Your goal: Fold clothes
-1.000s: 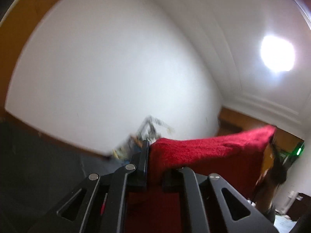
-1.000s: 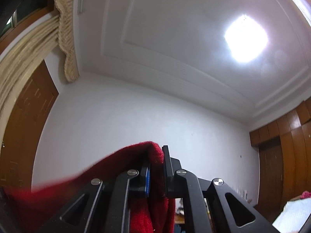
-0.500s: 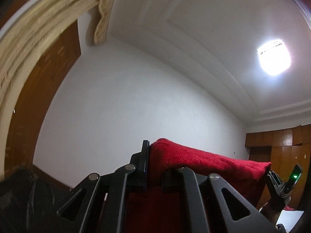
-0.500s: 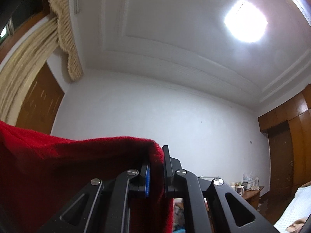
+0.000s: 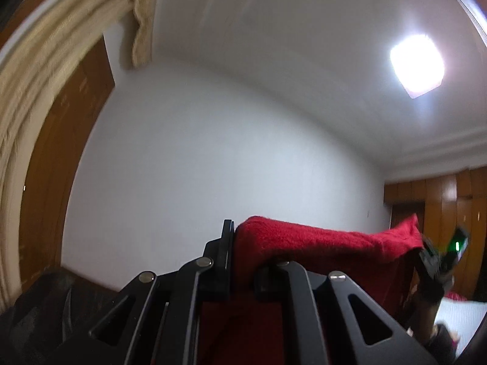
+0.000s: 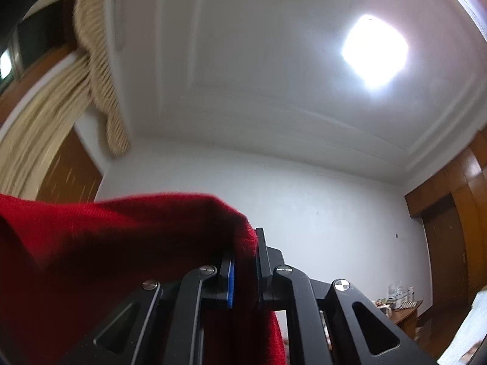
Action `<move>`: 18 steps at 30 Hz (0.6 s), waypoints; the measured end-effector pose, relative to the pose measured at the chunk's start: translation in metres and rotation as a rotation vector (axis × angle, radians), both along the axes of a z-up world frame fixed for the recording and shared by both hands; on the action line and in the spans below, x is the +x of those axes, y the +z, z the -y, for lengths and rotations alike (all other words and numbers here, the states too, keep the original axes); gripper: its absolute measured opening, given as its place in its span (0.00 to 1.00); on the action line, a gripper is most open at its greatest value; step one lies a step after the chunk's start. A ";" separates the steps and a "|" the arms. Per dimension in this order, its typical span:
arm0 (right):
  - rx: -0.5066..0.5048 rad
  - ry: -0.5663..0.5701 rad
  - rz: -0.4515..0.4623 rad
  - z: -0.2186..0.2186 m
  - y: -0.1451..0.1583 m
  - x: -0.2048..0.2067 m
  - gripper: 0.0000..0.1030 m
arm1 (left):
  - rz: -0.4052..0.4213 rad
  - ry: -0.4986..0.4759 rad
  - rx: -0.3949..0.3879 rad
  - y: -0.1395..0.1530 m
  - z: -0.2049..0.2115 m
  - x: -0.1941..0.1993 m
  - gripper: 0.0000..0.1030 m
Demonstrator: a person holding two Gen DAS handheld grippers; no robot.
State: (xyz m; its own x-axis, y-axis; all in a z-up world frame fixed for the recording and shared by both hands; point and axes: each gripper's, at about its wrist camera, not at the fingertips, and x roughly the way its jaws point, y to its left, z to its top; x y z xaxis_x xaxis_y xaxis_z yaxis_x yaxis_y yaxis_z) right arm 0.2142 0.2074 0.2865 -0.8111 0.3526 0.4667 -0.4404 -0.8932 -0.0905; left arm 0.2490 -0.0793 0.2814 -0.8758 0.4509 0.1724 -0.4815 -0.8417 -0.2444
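A red knitted garment (image 5: 328,243) is held up in the air, stretched between both grippers. My left gripper (image 5: 243,243) is shut on one edge of it, and the cloth runs off to the right toward the other gripper (image 5: 438,258), seen with a green light. In the right wrist view my right gripper (image 6: 245,252) is shut on the red garment (image 6: 106,243), which spreads to the left and hangs down below the fingers. Both grippers point upward at the wall and ceiling. The lower part of the garment is hidden.
A white wall (image 5: 213,167) and ceiling with a bright lamp (image 6: 374,51) fill both views. Beige curtains (image 6: 61,112) and wooden panels (image 5: 54,152) stand at the left, wooden wardrobes (image 6: 450,228) at the right. A small wooden desk (image 6: 398,307) and a white bed edge (image 5: 456,313) lie low right.
The left gripper's view has swung upward and to the left, from blurred wall to curtain and ceiling. The red garment has pulled taut between the grippers. The right gripper's view tilted up slightly.
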 end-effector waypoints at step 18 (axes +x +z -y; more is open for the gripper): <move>-0.244 0.123 0.476 -0.040 -0.166 -0.082 0.10 | 0.650 -0.045 -0.139 -0.203 -0.028 -0.107 0.12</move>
State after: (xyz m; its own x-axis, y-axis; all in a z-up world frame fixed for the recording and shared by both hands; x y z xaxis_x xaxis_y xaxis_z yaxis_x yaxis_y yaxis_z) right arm 0.1321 0.2471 0.1201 -0.9547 0.2940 -0.0459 -0.2924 -0.9555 -0.0379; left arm 0.1424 -0.0517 0.0788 -0.7618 0.4693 -0.4466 -0.3080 -0.8688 -0.3877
